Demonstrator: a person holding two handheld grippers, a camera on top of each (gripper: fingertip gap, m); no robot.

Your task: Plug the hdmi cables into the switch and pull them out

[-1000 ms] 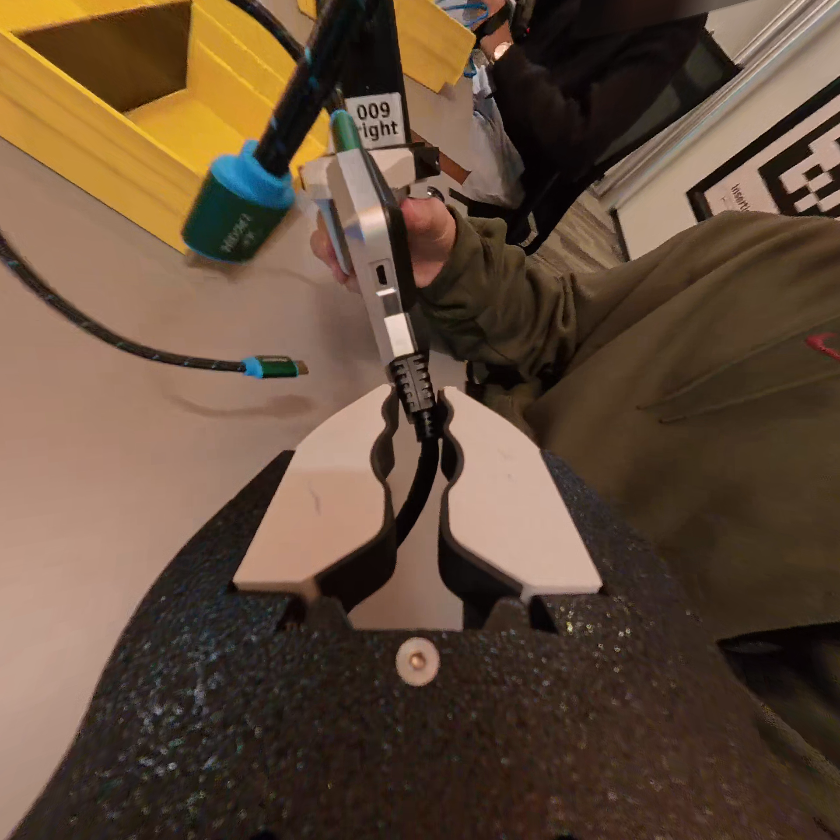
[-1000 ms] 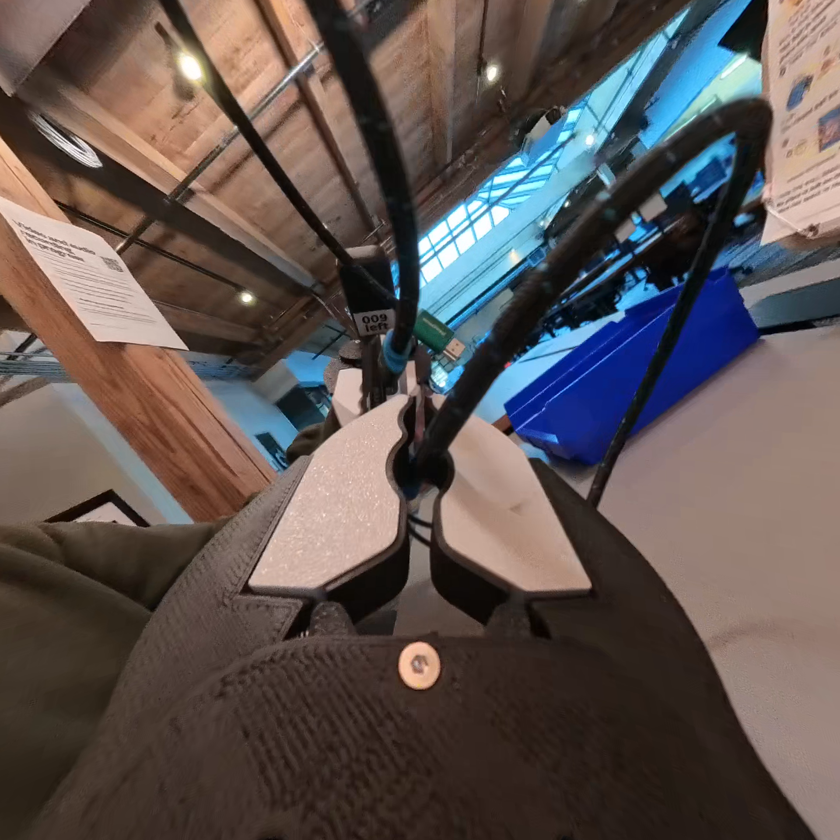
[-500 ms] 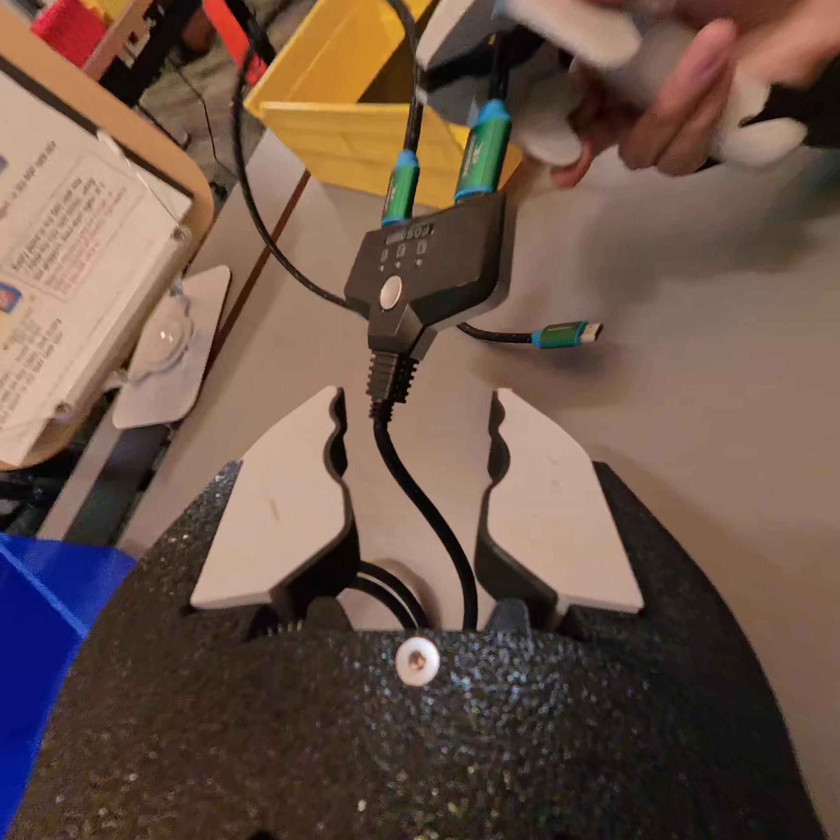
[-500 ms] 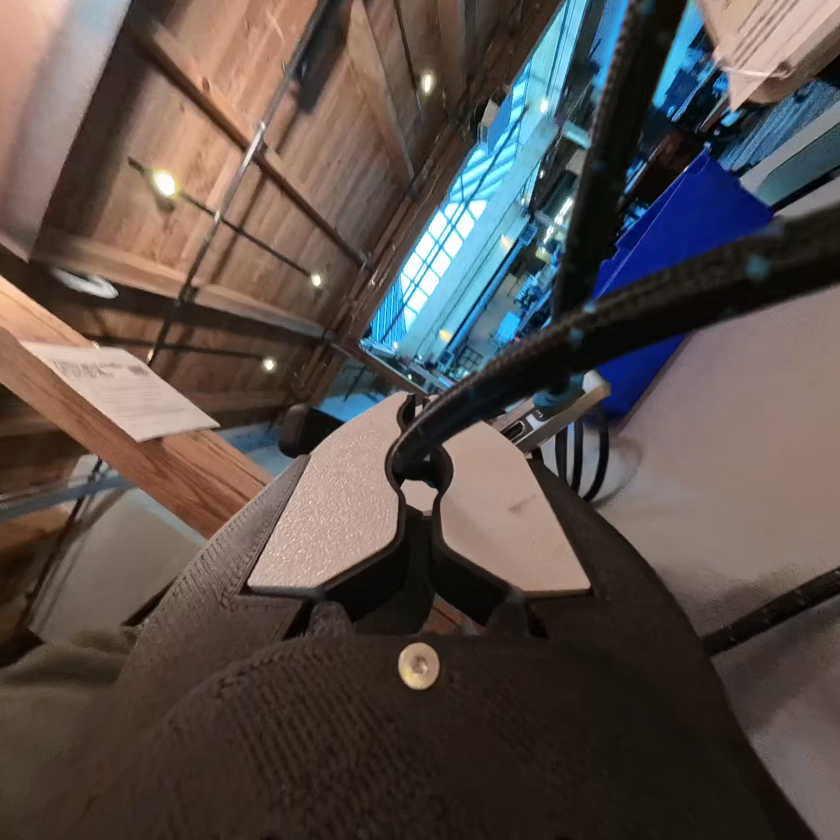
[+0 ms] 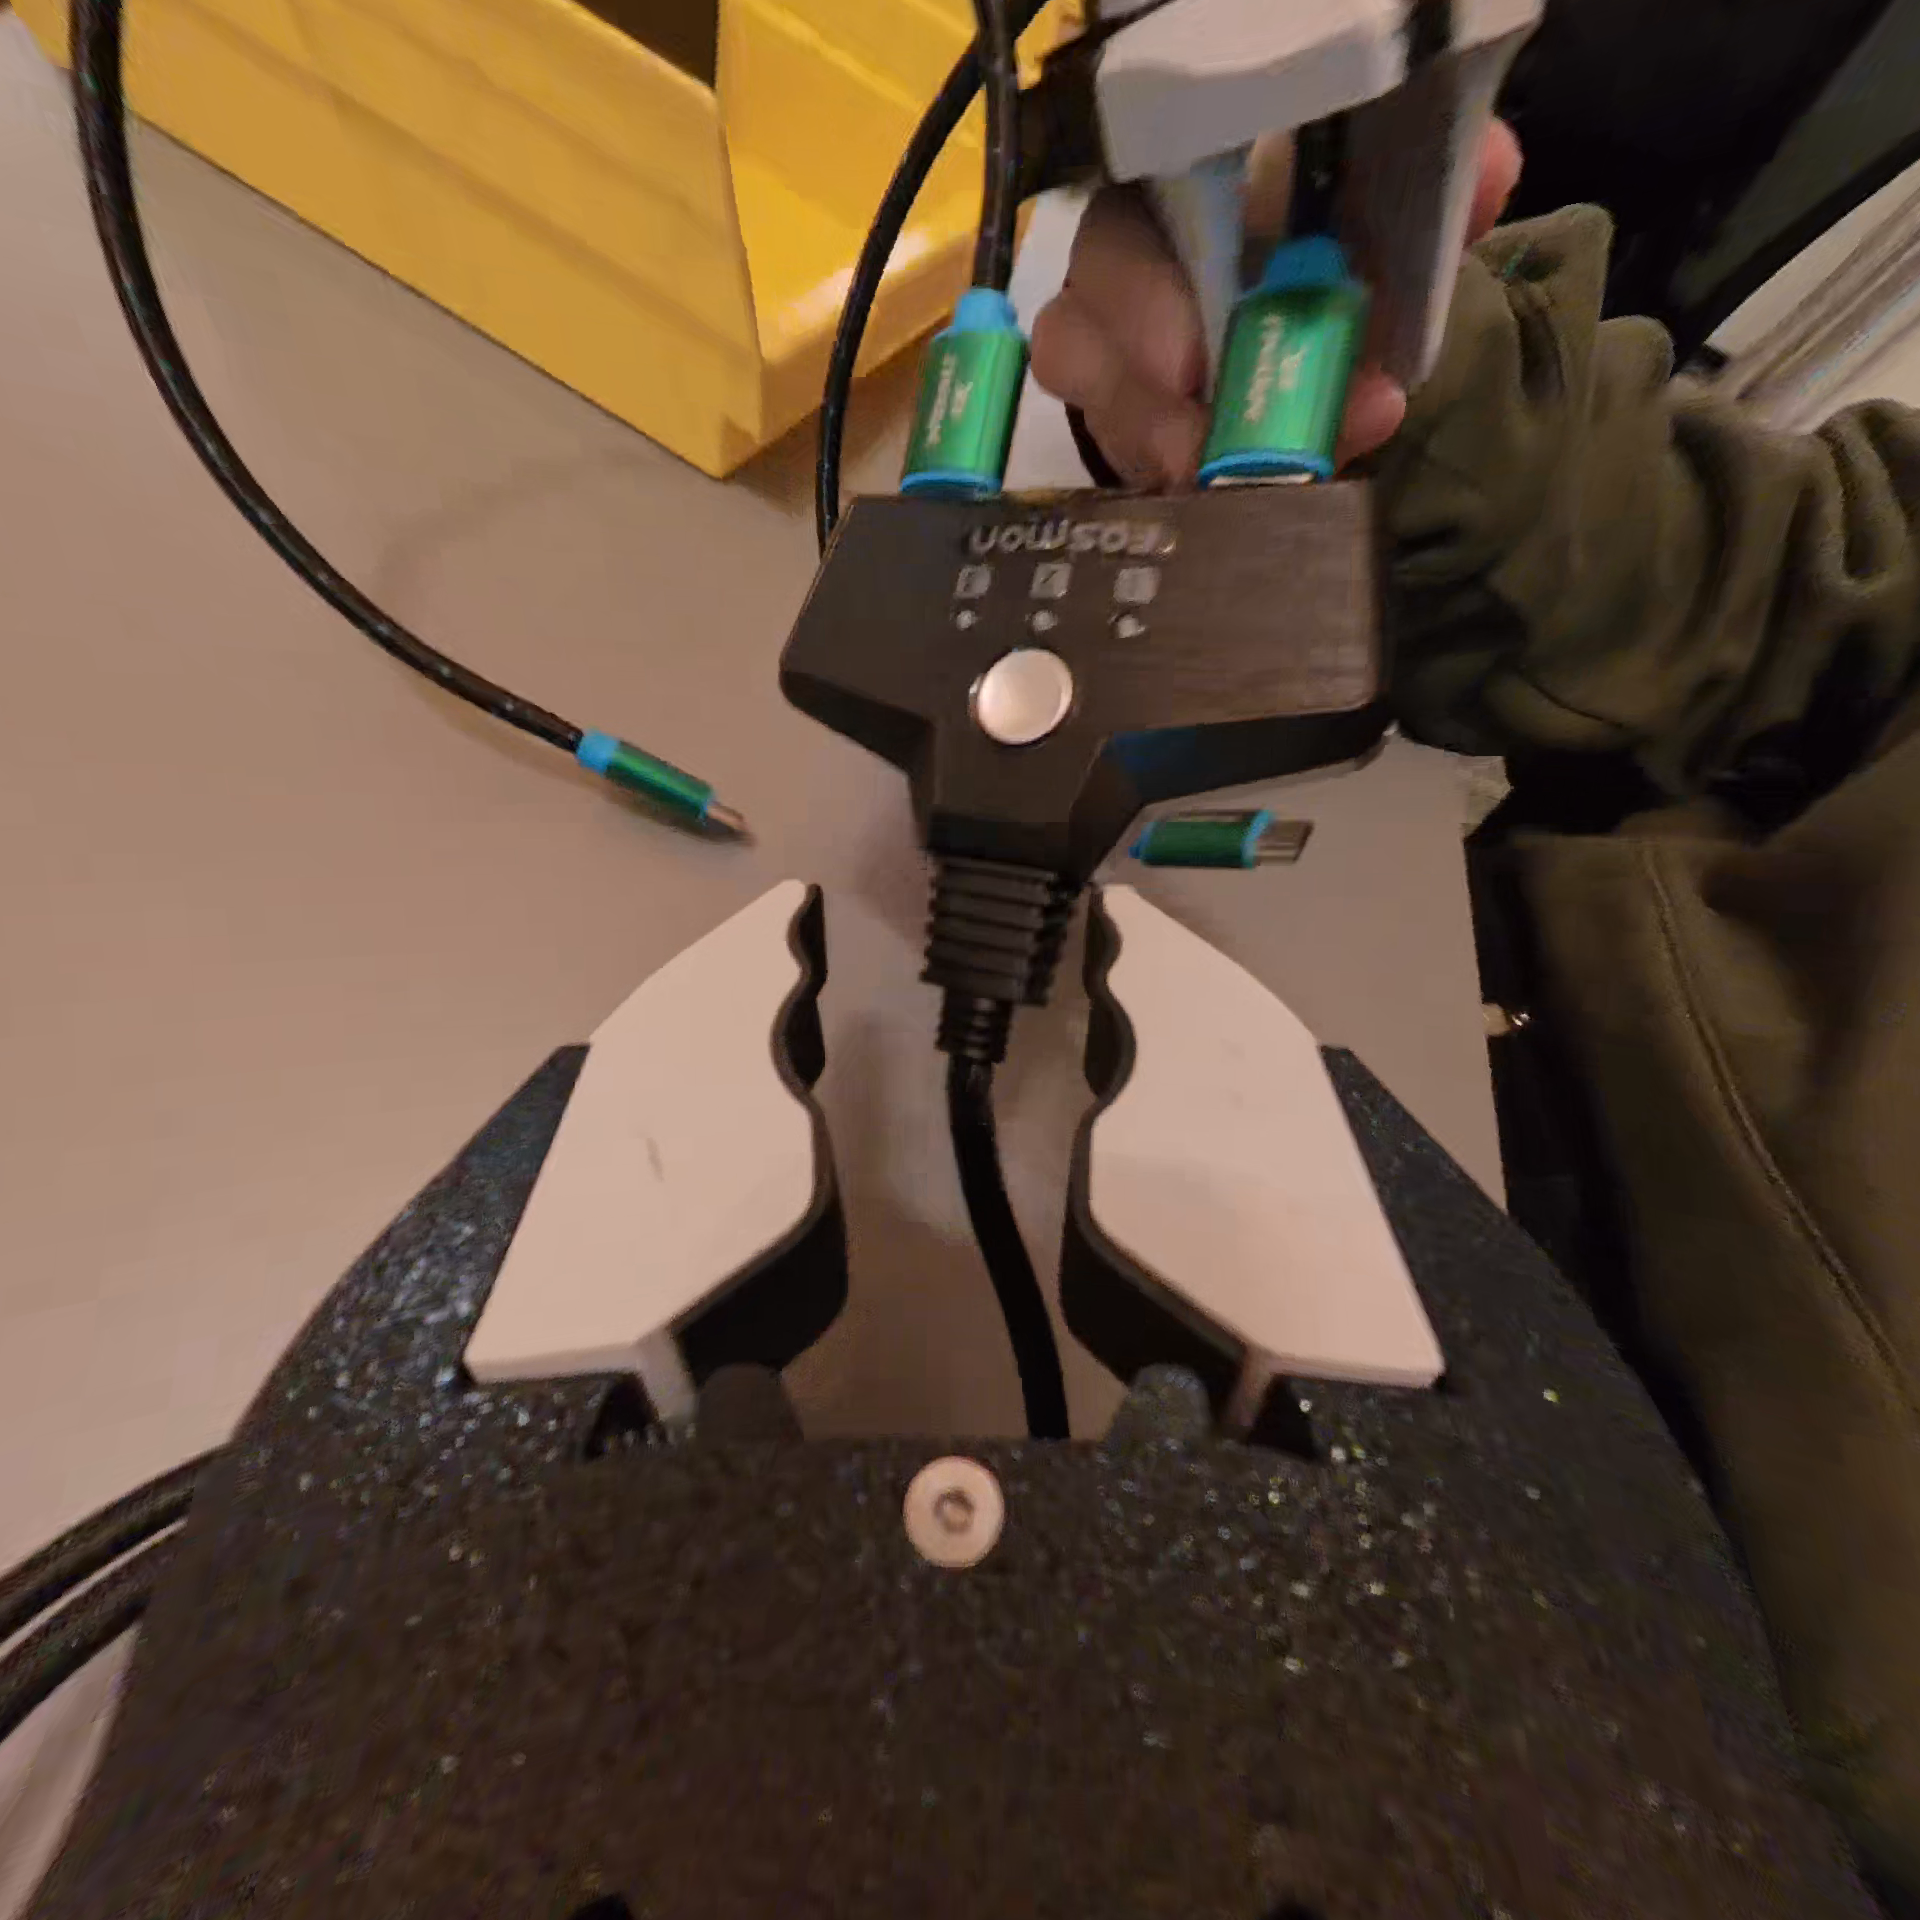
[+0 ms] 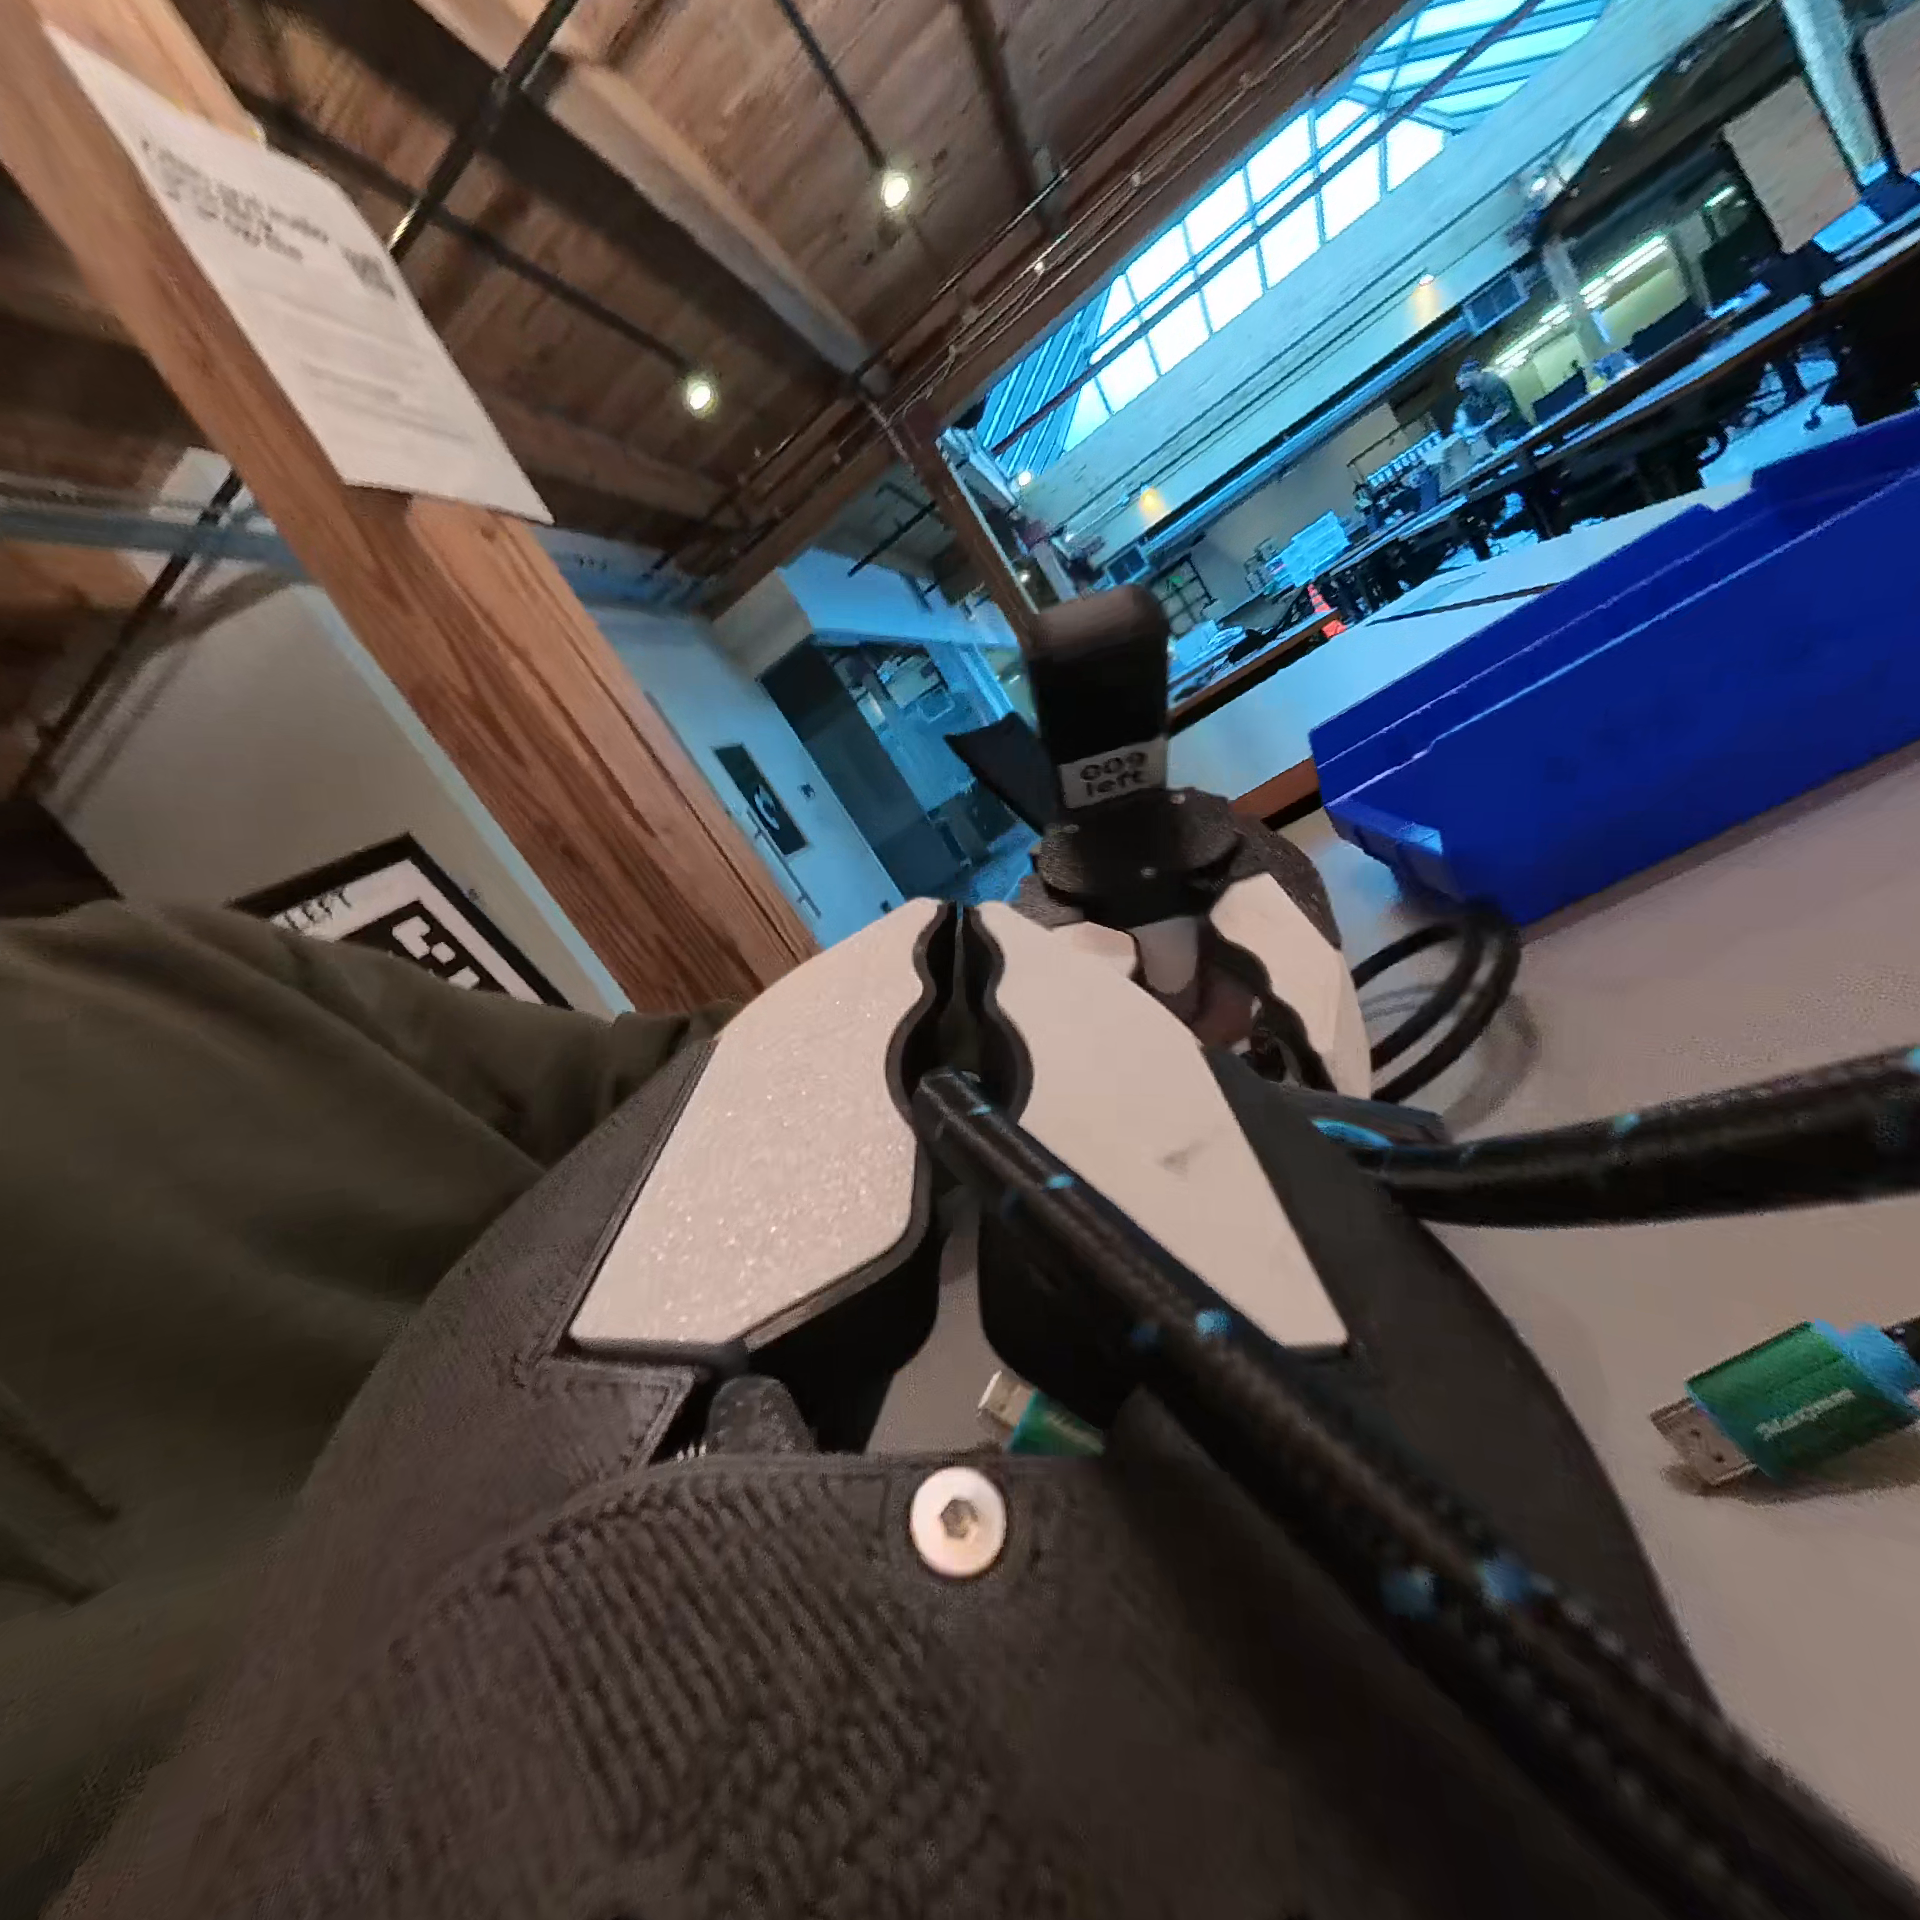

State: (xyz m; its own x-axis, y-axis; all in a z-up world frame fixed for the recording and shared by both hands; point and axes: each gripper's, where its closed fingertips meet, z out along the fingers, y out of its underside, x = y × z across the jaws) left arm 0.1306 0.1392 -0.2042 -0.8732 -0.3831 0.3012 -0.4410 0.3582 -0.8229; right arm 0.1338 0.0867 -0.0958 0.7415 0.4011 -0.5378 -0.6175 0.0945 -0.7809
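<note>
Left wrist view, from left to right. A loose green HDMI plug [image 5: 665, 784] on a black braided cable lies on the grey worktop [image 5: 260, 935], in front of a yellow bin [image 5: 468, 187]. The left tongs [image 5: 951, 935] stand open, their pads on either side of the ribbed strain relief of the black switch [image 5: 1091, 644] without gripping it. Two green plugs are seated in the switch's far edge: the left plug [image 5: 961, 410] stands free, while the right plug [image 5: 1283, 384] lies between the fingers of the right tongs [image 5: 1299, 208]. A further green plug [image 5: 1216, 840] lies on the worktop just below the switch's right wing. Right wrist view: the right tongs [image 6: 961, 925] are closed tip to tip on the braided cable [image 6: 1195, 1299]; a blue bin [image 6: 1621, 727] stands at right.
</note>
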